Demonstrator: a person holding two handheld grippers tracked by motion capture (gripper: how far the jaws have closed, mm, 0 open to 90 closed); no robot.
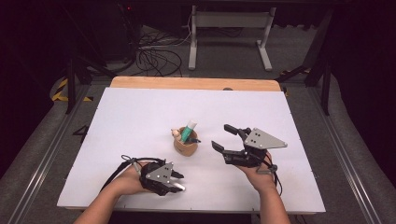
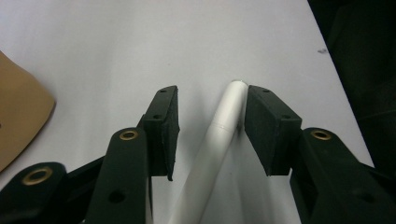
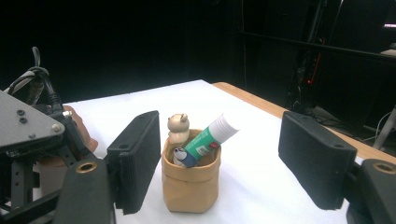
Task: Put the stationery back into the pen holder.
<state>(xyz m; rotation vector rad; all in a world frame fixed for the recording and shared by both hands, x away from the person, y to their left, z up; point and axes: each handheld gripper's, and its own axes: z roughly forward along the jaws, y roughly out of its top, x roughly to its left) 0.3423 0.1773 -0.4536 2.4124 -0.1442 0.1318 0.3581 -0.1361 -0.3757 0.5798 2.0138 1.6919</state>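
1. Two grippers work over a white table [image 1: 140, 116], each held in one of the person's hands, which come in from the near edge.
2. Nearest, the left gripper [image 2: 210, 126] sits low at the table's near edge with a white pen [image 2: 219, 135] lying flat between its jaws. One pad [image 2: 266, 126] touches the pen near its tip, while the other pad stands apart from it, so the jaws are part-open and not yet clamped.
3. In the high view the same pen's pale tip [image 1: 180, 188] pokes out beside the left gripper [image 1: 177, 182], close to the table's front edge.
4. Slightly farther off, the right gripper [image 1: 223, 138] hovers with its jaws wide apart and nothing between them, pointing toward the middle of the table.
5. Beyond it, near the table's centre, a tan paper-like pot [image 1: 185, 147] stands upright between the two grippers and apart from both.
6. Inside the pot, a green-and-white glue stick [image 3: 208, 140] leans out over the rim, beside a small bear-topped piece [image 3: 178, 125] and a blue-capped item.
7. Farthest, a wooden strip [image 1: 196, 83] edges the table, with a white frame [image 1: 231, 32] and cables [image 1: 159, 58] on the floor.
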